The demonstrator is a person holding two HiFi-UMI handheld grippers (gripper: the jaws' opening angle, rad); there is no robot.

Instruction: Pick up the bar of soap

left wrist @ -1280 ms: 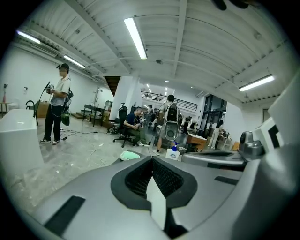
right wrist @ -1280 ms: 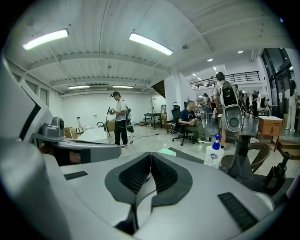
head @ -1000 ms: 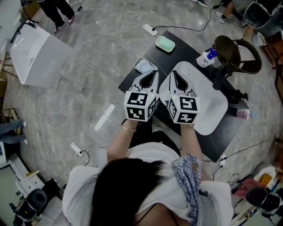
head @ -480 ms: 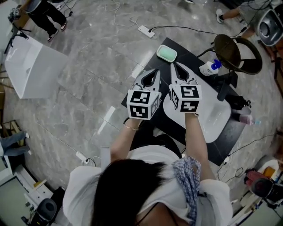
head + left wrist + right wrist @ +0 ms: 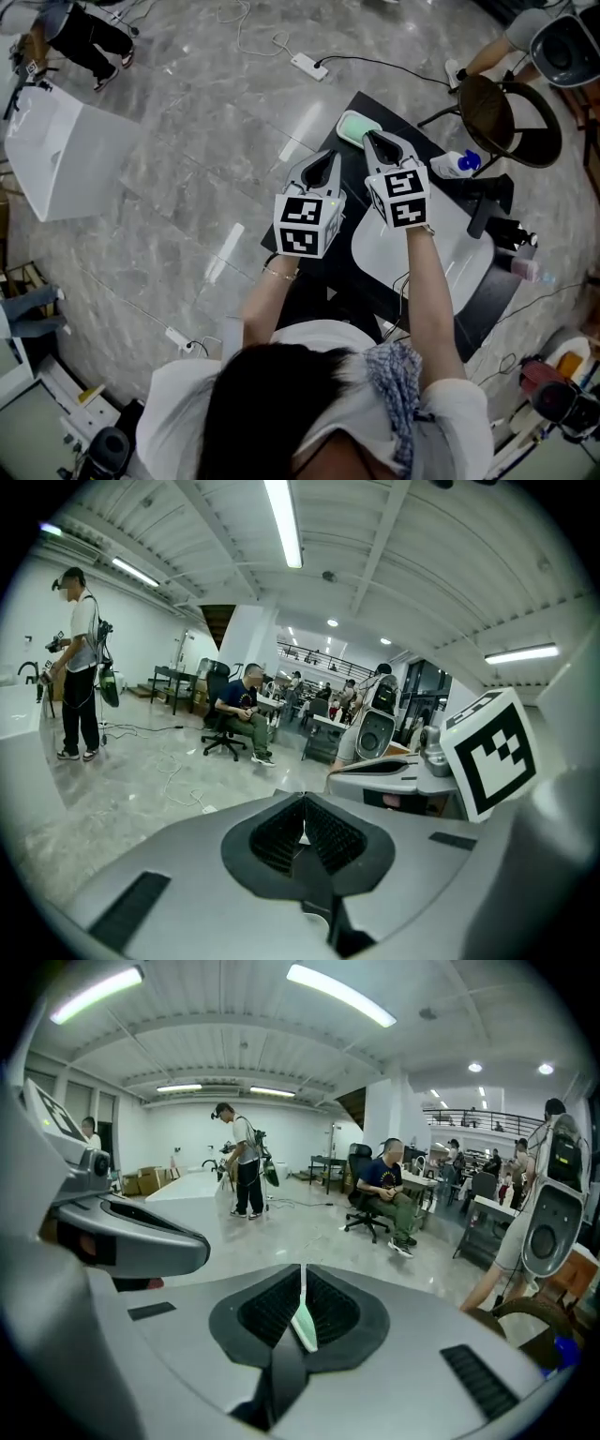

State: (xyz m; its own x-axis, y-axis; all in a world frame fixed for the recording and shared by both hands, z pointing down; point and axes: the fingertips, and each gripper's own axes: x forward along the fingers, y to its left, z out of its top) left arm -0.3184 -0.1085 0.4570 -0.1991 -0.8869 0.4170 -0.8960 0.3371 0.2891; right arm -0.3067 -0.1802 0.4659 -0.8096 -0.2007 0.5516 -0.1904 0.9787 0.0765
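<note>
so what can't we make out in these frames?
Soap: head view, the right gripper covers its near end, contact unclear; right gripper view shows only a green sliver past the shut jaws.
Table: gripper views, blocked by each gripper's own body.
Small items at the table's right edge: head view, too small.

My left gripper [image 5: 327,155] and right gripper [image 5: 368,138] are grey with black-and-white marker cubes, the bar of soap [image 5: 351,125] mint green (table [image 5: 392,117]: black).

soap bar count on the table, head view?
1: a green bar of soap at the table's far corner, just beyond the right gripper. That and the left gripper cover part of the table, so another may be hidden.
</note>
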